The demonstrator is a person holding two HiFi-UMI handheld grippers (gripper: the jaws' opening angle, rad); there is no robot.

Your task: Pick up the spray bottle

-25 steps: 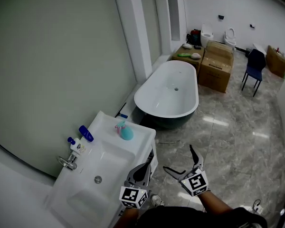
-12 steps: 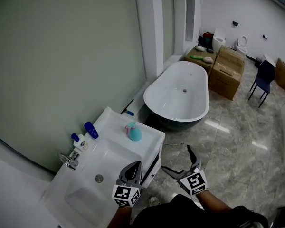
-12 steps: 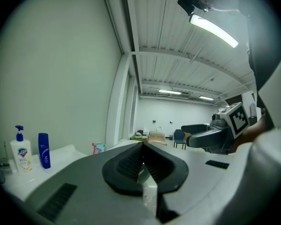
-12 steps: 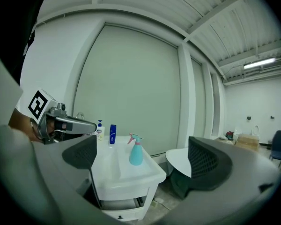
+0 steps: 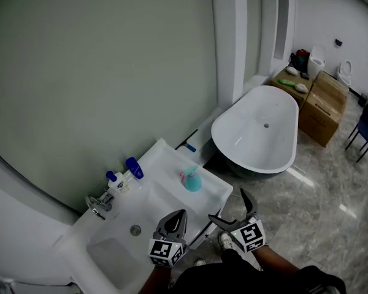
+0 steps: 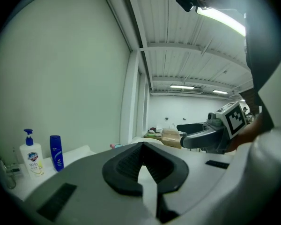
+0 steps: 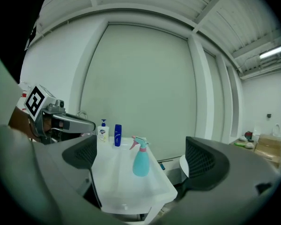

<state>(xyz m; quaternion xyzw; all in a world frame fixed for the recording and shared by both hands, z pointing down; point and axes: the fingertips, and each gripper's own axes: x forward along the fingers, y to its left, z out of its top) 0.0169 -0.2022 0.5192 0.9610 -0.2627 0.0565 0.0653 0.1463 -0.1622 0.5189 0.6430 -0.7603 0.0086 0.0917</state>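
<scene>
Approach step: my right gripper (image 5: 228,205) gapes wide and empty, facing the spray bottle (image 7: 140,158) on the sink's (image 5: 161,163) end ledge. My left gripper (image 5: 175,223) is closed. Next, I reach in.

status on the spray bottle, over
Left gripper shut, empty. Right gripper open, aimed at spray bottle, not touching. Bottle upright on sink counter, nothing in the way.

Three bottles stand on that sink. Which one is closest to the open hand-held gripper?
The teal spray bottle with the pink trigger, standing alone. The blue bottle and white pump bottle sit together by the tap, farther off.
</scene>
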